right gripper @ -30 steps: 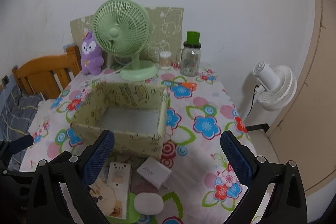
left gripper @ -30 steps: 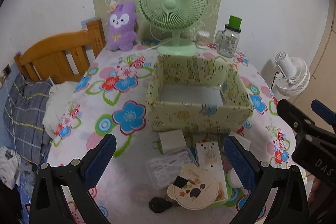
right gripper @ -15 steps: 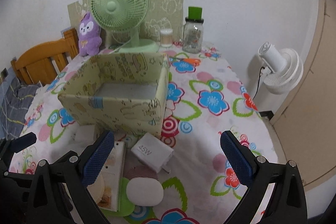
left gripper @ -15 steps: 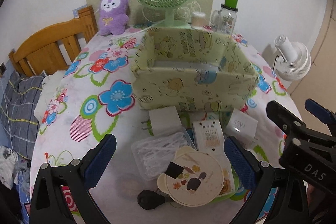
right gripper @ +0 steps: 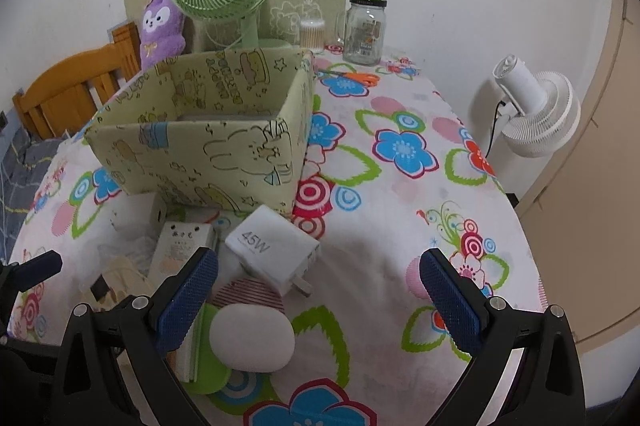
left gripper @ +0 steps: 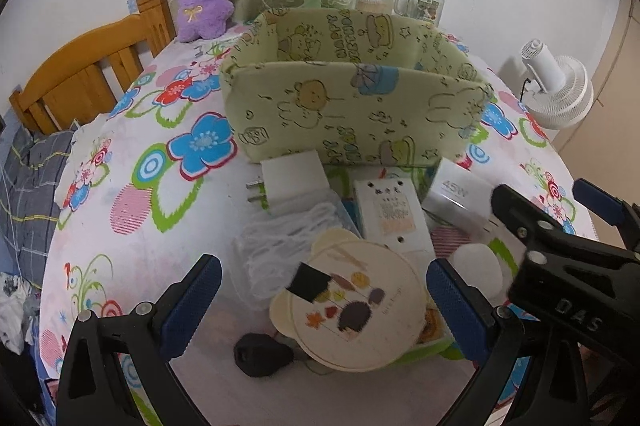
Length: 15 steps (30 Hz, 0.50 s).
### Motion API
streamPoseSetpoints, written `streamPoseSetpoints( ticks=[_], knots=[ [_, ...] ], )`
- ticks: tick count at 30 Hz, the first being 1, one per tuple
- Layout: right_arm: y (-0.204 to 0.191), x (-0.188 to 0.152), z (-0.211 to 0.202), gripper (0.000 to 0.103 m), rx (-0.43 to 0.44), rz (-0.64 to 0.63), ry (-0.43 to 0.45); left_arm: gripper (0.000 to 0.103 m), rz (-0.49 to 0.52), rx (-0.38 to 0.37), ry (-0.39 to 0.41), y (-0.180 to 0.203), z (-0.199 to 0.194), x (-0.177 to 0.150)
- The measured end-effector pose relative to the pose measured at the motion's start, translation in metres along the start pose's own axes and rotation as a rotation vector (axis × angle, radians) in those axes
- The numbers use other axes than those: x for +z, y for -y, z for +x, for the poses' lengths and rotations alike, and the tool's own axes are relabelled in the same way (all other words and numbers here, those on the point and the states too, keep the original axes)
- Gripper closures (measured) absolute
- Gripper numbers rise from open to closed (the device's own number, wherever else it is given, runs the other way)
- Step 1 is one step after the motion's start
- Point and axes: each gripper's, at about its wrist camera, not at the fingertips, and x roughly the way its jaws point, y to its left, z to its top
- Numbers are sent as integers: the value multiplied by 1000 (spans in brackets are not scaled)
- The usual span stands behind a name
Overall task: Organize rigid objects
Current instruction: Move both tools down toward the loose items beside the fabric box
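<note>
Both tongs, left [left gripper: 320, 300] and right [right gripper: 318, 296], gape empty before the storage box [left gripper: 352, 114], whose floor is mostly hidden behind its front wall.

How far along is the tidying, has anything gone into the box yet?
Nothing looks done: what shows of the inside of the patterned box is bare, though its floor is largely hidden. Nothing is in hand; the left gripper and right gripper are both open and hold nothing. Left to do: the 45W charger, white oval case, round bear-eared piece and the other items in front of the box.
</note>
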Motion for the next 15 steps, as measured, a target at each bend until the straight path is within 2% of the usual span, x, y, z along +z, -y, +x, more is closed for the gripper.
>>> streamPoseSetpoints(
  ticks=[13, 15],
  knots=[
    [-1, -14, 14, 1, 13, -16, -49, 0, -38, -3, -70, 5, 17, -14],
    [0, -15, 16, 1, 20, -4, -55, 1, -45, -2, -51, 5, 15, -17]
  ],
)
